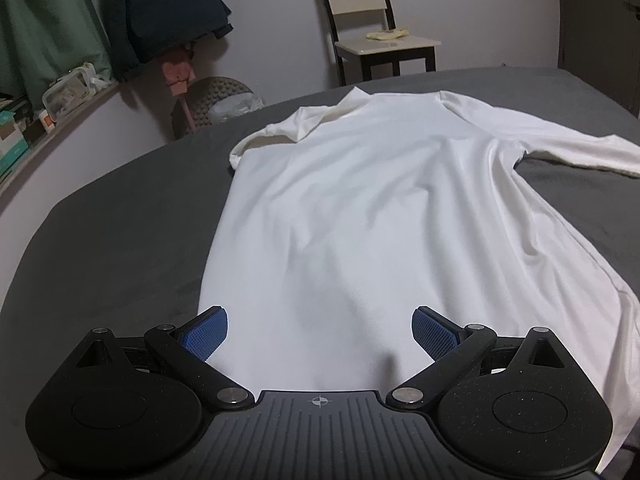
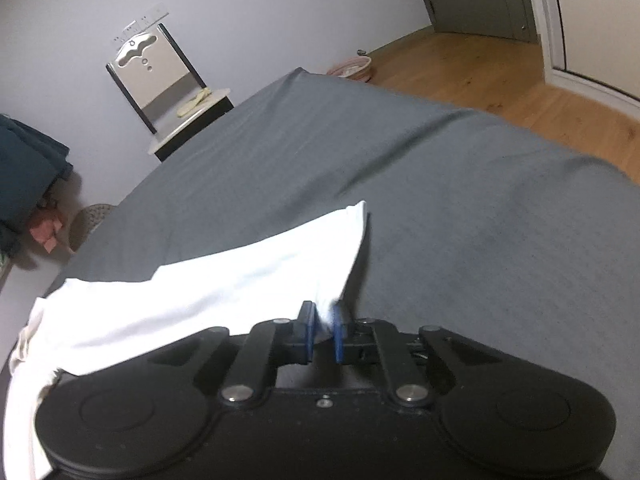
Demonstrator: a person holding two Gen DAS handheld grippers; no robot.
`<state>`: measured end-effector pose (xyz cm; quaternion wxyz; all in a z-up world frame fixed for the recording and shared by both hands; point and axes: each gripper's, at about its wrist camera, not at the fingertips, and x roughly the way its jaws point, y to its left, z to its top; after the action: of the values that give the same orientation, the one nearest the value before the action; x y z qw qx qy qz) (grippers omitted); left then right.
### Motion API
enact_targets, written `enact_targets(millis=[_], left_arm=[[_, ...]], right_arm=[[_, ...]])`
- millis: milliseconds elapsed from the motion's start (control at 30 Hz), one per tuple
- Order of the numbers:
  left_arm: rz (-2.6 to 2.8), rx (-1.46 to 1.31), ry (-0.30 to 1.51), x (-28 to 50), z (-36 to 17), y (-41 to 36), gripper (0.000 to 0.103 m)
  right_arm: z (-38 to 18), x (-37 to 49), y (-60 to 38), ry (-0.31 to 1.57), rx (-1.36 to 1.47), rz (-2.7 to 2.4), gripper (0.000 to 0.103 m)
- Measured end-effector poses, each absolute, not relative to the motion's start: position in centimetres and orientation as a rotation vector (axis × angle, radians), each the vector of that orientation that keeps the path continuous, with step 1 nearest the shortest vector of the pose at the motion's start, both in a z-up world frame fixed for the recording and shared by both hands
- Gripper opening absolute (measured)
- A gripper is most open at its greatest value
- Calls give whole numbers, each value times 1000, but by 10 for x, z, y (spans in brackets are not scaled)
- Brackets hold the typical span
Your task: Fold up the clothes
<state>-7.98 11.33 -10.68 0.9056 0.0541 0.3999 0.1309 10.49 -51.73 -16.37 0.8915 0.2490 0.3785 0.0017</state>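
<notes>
Left tongs point(image 1: 319, 334) spread wide over the white long-sleeved shirt point(image 1: 360, 200) on the bed point(image 1: 120, 220); right tongs point(image 2: 323, 330) clenched on its sleeve point(image 2: 240, 272).

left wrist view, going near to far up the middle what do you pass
left tool, open over the hem → white shirt spread flat, collar at the far end → bare strip of grey bed cover → chair against the wall with a yellowish cloth on its seat
</notes>
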Motion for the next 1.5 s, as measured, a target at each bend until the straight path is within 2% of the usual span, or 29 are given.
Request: enact_targets(millis=[200, 400, 500, 533, 567, 700, 733, 767, 833, 1000, 1133, 1233, 1367, 1400, 1433, 1467, 1500], left_arm=[[285, 74, 804, -83, -101, 122, 99], [278, -6, 797, -81, -97, 131, 99], [301, -61, 780, -85, -92, 138, 99], [310, -81, 773, -86, -91, 142, 99], [320, -107, 768, -87, -90, 147, 99], [377, -189, 751, -94, -86, 172, 99], [394, -197, 742, -96, -86, 178, 99], [416, -210, 734, -99, -85, 186, 99], [455, -254, 728, -103, -86, 205, 99], [520, -427, 744, -112, -102, 252, 99], [527, -537, 766, -112, -124, 272, 99], [508, -588, 787, -107, -144, 276, 99], [475, -453, 842, -86, -162, 260, 99], [480, -408, 862, -83, -167, 257, 94], [484, -366, 882, -79, -171, 253, 82], [470, -370, 894, -75, -175, 251, 74], [456, -374, 907, -72, -180, 249, 60]], right_arm=[[-144, 74, -529, 727, 642, -42, 5], [-175, 68, -519, 843, 617, -129, 5], [-161, 70, -504, 883, 558, -149, 32], [-156, 71, -498, 897, 535, -156, 47], [-146, 70, -486, 913, 490, -166, 53], [-91, 63, -423, 889, 370, -56, 53], [-77, 59, -402, 868, 361, 4, 57], [-65, 54, -378, 846, 363, 84, 68], [-42, 43, -328, 802, 365, 245, 79], [-40, 18, -175, 844, 213, 711, 80], [-70, -8, -57, 844, -23, 924, 79], [-90, -26, -6, 818, -115, 960, 79], [-103, -47, 6, 827, -110, 1020, 79], [-105, -48, 5, 837, -110, 1030, 79], [-106, -47, -1, 847, -109, 1032, 79], [-107, -44, -3, 854, -103, 1024, 79], [-107, -42, -5, 861, -96, 1017, 79]])
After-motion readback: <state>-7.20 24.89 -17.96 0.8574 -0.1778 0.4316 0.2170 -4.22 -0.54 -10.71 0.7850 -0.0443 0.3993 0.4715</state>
